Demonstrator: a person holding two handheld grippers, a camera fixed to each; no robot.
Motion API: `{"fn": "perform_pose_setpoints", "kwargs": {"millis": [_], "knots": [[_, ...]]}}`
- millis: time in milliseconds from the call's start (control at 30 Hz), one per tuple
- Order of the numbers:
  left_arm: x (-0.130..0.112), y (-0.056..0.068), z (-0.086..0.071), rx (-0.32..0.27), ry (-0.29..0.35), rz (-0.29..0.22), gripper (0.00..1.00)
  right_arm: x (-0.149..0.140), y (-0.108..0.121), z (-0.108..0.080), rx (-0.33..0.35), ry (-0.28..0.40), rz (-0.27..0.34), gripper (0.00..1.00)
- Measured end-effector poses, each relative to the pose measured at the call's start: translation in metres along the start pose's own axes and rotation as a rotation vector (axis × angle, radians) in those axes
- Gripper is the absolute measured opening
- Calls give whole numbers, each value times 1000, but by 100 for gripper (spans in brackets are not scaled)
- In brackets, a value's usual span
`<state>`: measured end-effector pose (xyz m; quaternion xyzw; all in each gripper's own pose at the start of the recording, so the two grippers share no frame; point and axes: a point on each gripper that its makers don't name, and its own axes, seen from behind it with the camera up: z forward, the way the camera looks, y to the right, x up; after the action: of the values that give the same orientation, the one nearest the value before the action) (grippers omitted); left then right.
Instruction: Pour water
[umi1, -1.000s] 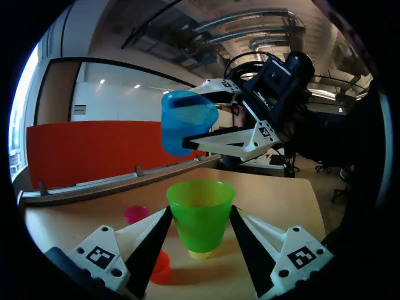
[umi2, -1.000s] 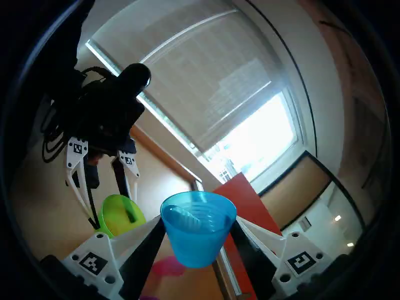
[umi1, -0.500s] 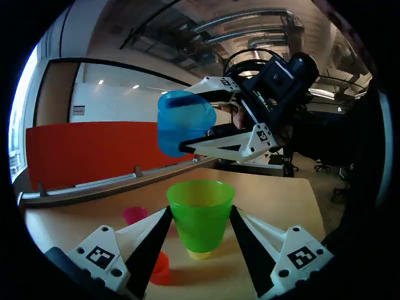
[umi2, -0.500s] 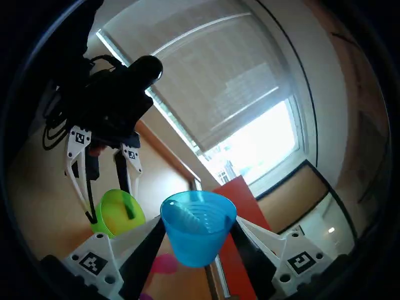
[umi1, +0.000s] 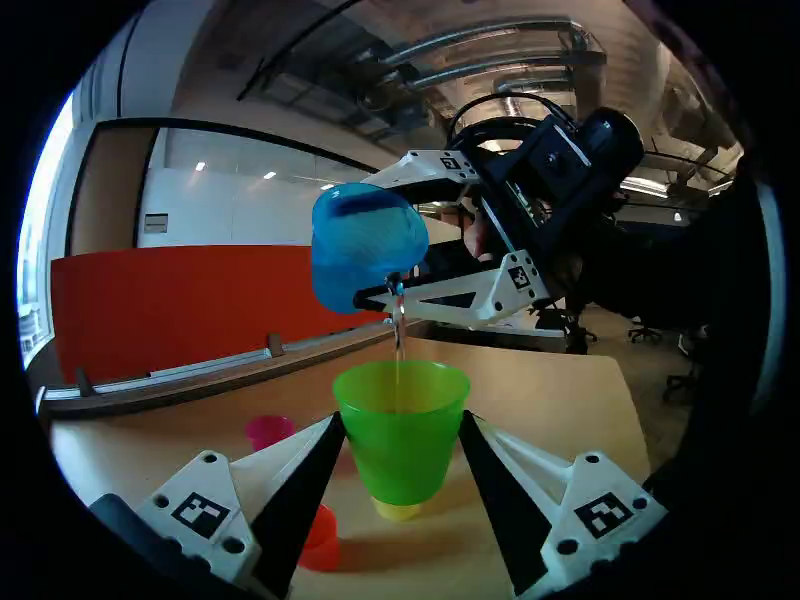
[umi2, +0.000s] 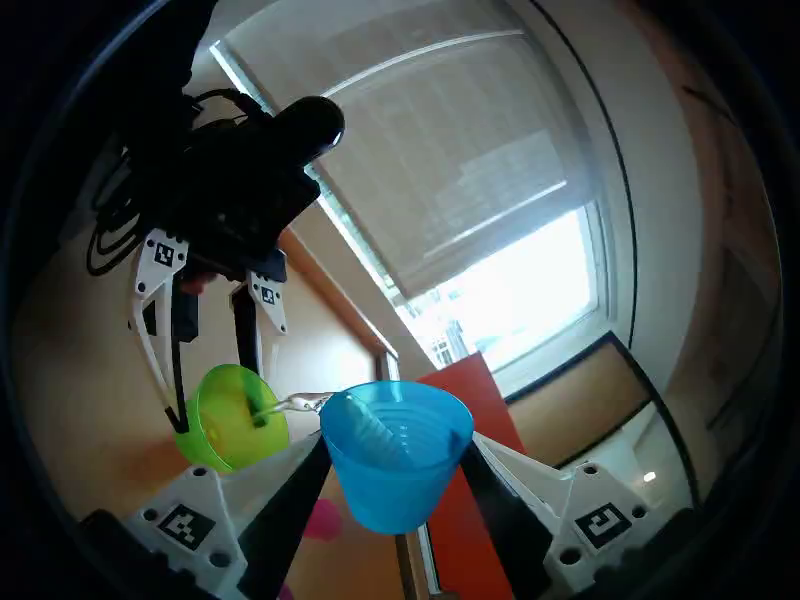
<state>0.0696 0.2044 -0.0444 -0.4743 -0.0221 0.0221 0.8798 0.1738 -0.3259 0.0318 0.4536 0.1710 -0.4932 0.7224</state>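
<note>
My left gripper (umi1: 400, 448) is shut on a green cup (umi1: 402, 430), held upright above the wooden table (umi1: 560, 390). Above it my right gripper (umi1: 395, 245) is shut on a blue cup (umi1: 358, 245), tipped over so that a thin stream of water (umi1: 397, 330) falls from its rim into the green cup. In the right gripper view the right gripper (umi2: 396, 470) holds the blue cup (umi2: 395, 465) between its fingers, water (umi2: 295, 405) runs from its edge toward the green cup (umi2: 232, 418), and the left gripper (umi2: 215, 385) shows behind it.
A small pink cup (umi1: 271, 430), a red cup (umi1: 320, 535) and a yellow one (umi1: 400, 509) under the green cup stand on the table. A red partition (umi1: 180, 300) runs along the table's far edge. A window with a blind (umi2: 470, 200) is behind.
The blue cup has tilted further over the green cup, and water now streams out of it; earlier no water was falling. The left gripper has held still.
</note>
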Motion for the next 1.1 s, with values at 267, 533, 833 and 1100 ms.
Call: {"fn": "perform_pose_setpoints", "kwargs": {"millis": [267,533,833,1100], "knots": [[-1,-1,0,1,-2,2,83,0,1,0,-2,-4,-24,89],[0,-2,0,2,-2,6,83,1,1,0,1,-5,-34,89],[1,-1,-1,1,-2,9,83,2,4,-1,-3,-5,-48,89],[3,-1,-1,0,0,12,83,4,3,-1,0,-6,-65,89]]}}
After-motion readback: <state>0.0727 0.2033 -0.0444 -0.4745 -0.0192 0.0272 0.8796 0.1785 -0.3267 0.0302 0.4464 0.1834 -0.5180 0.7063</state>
